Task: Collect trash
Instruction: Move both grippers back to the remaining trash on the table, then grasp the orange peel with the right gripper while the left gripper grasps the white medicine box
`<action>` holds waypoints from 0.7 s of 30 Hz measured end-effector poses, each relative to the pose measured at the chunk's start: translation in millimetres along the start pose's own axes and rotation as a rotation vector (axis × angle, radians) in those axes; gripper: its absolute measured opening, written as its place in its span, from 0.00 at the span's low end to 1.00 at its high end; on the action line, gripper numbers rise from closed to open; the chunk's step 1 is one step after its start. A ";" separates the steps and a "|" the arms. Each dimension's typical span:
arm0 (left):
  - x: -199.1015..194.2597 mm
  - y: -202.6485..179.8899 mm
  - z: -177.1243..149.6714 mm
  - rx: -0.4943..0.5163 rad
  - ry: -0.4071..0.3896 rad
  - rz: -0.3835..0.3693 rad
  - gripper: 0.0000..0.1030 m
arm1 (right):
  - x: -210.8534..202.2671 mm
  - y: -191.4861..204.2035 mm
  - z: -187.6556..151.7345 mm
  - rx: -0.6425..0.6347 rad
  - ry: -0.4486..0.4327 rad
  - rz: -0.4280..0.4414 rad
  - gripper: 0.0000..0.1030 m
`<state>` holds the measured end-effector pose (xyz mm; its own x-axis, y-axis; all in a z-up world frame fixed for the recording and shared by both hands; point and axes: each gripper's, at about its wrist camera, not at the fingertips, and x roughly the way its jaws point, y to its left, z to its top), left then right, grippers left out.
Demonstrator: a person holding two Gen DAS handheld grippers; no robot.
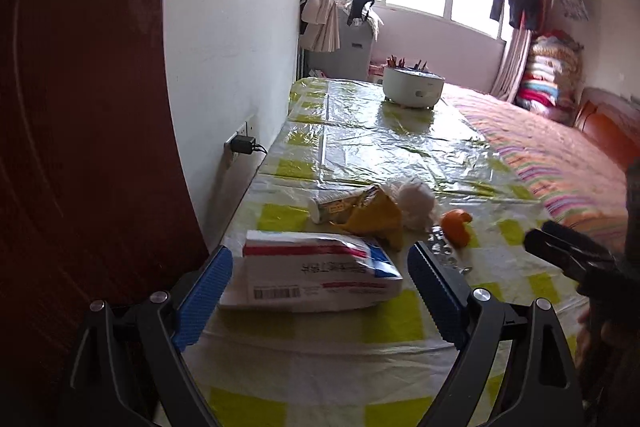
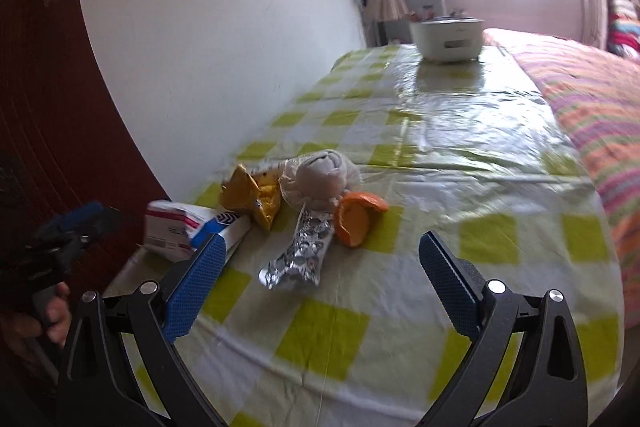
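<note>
The left gripper (image 1: 320,279) is spread wide, its blue pads on either side of the white box (image 1: 316,277) without touching it; the box lies flat near the table's (image 1: 360,347) wall-side edge, long axis running across the left view. The right gripper (image 2: 320,279) is just as wide apart and empty, hanging over bare checked cloth short of the foil wrapper (image 2: 300,253). That wrapper is plain only from the right wrist — one silver strip, long axis pointing away toward the tissue ball (image 2: 320,175) — while in the left view its near end hides behind the right-hand finger. The left view alone shows a tube (image 1: 332,207) with a white cap behind the yellow wrapper (image 1: 376,215), its long axis along the table toward the wall, and a wall socket (image 1: 240,145) with a black plug. Counted: one box, one tube, one yellow wrapper, one tissue ball, one foil wrapper, one orange peel (image 2: 358,217) — six pieces clustered together, the peel on the bed-side end of the cluster, cupped side up. At the table's far end stands one white pot (image 1: 414,89); a striped bed (image 1: 560,155) runs along the table's far side from the wall.
</note>
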<state>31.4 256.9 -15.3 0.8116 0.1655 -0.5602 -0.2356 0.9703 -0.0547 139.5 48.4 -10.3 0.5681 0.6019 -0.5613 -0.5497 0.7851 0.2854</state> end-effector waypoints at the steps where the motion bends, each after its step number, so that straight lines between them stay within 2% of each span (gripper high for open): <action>1: 2.0 1.0 0.4 0.008 0.002 -0.002 0.84 | 9.8 3.1 5.2 -0.025 0.015 -0.001 0.93; 4: 8.0 3.9 0.6 0.009 0.011 -0.031 0.84 | 34.8 4.8 16.0 -0.064 0.057 -0.026 0.91; 6: 10.2 5.7 0.5 0.013 0.016 -0.042 0.84 | 48.2 -2.3 24.1 -0.049 0.088 -0.035 0.84; 9: 12.9 6.5 1.6 0.025 0.012 -0.037 0.84 | 66.3 -12.4 28.0 -0.028 0.133 -0.048 0.81; 11: 16.8 7.6 2.5 0.024 0.020 -0.041 0.84 | 76.1 -19.1 28.7 -0.015 0.159 -0.051 0.73; 12: 18.8 8.4 2.7 0.020 0.024 -0.042 0.84 | 81.0 -20.3 28.0 -0.013 0.171 -0.052 0.66; 15: 24.4 8.3 2.9 0.019 0.040 -0.054 0.84 | 93.3 -24.4 22.6 0.008 0.210 -0.033 0.57; 17: 27.3 6.5 2.8 0.031 0.049 -0.059 0.84 | 96.4 -28.1 18.9 0.024 0.228 -0.035 0.36; 21: 31.8 5.8 1.5 0.042 0.064 -0.058 0.84 | 89.0 -43.0 16.7 0.093 0.209 0.019 0.31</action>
<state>56.7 268.1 -32.2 0.7874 0.0983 -0.6085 -0.1652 0.9847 -0.0547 223.9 70.7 -59.6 0.4135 0.5806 -0.7014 -0.4943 0.7900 0.3626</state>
